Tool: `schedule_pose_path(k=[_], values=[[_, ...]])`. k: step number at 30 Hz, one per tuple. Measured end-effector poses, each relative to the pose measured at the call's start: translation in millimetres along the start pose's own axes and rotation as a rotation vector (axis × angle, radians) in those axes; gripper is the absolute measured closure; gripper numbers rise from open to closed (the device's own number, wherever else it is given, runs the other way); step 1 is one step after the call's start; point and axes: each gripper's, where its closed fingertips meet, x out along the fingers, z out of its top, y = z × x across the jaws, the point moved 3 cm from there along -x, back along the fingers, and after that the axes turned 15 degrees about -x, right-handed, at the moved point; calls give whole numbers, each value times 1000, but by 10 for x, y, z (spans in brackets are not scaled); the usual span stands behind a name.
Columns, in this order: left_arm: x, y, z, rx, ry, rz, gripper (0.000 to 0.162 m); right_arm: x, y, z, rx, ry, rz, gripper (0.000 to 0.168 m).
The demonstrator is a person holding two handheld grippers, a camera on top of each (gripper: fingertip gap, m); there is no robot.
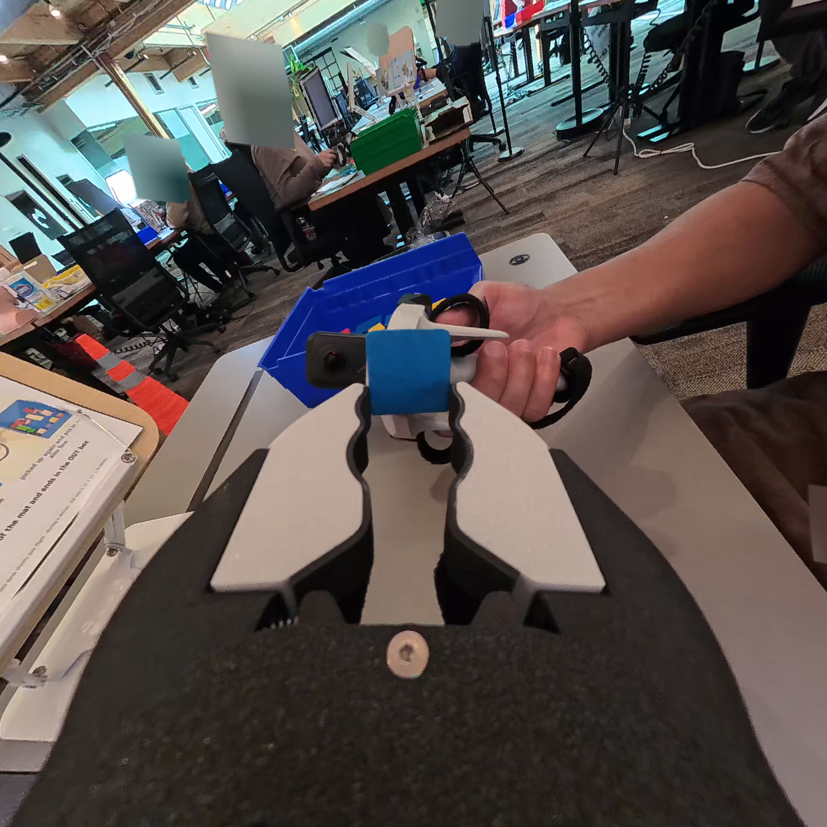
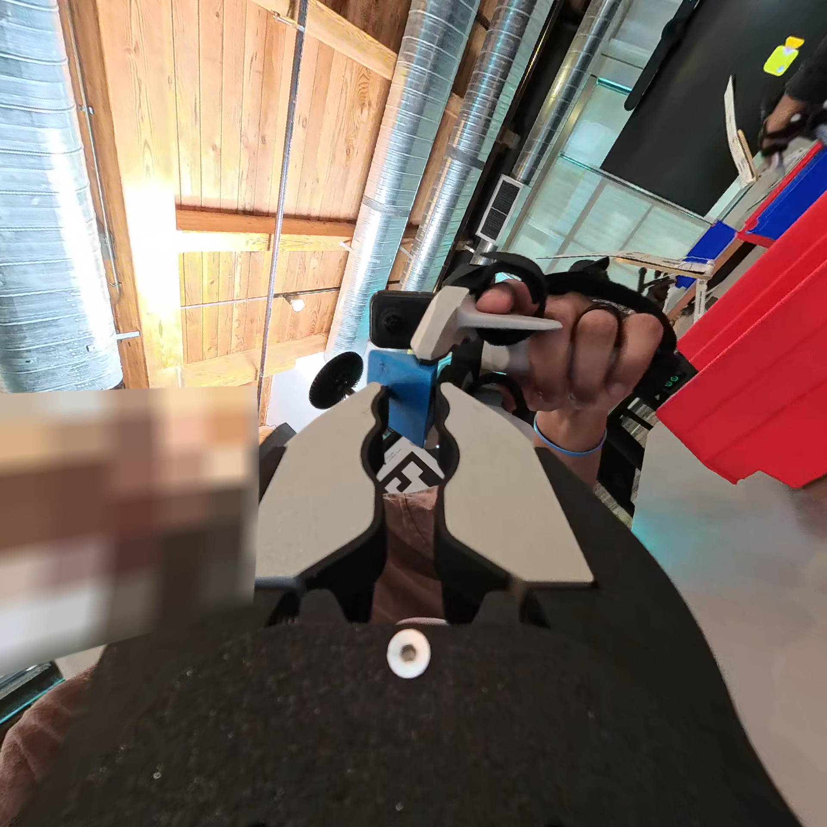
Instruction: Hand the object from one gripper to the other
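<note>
1. The left tongs point(image 1: 408, 405) pinch a blue block point(image 1: 408, 371) at their tips, held in the air above the grey counter point(image 1: 649, 492)
2. The right tongs point(image 2: 409, 402) close on the same block point(image 2: 409, 402) from the opposite side
3. A blue bin point(image 1: 394, 291) sits on the counter behind

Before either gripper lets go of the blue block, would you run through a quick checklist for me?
1. Left gripper closed on the blue block: ok.
2. Right gripper closed on the block too: cannot tell; its fingertips flank the block, contact unclear.
3. Block clear of the table: ok, held in the air.
4. Blue bin out of the way: ok, behind the grippers.
5. Block square in the right gripper: not ok, it looks tilted.
</note>
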Motion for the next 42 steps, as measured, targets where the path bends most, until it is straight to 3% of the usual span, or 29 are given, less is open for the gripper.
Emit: schedule_pose_path(k=[11,16,20,23,26,28,30,33,36,42], values=[[-35,-5,-36,-43,-37,25,129,25,-39,-13,19,24,-15,151],[-110,12,-57,-108,-33,101,128,21,-87,5,-23,66,-105,151],[-376,-108,10,-444,-129,193,98,-6,96,147,-150,179,-267,151],[-533,-452,-183,-762,-224,177,85,-99,513,434,-366,253,-415,151],[-643,-778,-574,-928,-288,233,86,-436,1028,826,-656,311,-703,151],[-702,-933,-831,-969,-269,280,89,-902,1295,1103,-811,341,-1035,151],[-753,-1005,-1011,-989,-236,316,94,-1409,1494,1290,-857,388,-1324,151],[-766,-992,-1059,-954,-175,331,97,-2100,1477,1435,-769,546,-1635,151],[-698,-981,-1019,-912,-154,312,97,-2533,1015,1469,-605,783,-1664,151],[-540,-1087,-1058,-892,-87,255,99,-2950,88,1273,-346,1186,-1485,151]])
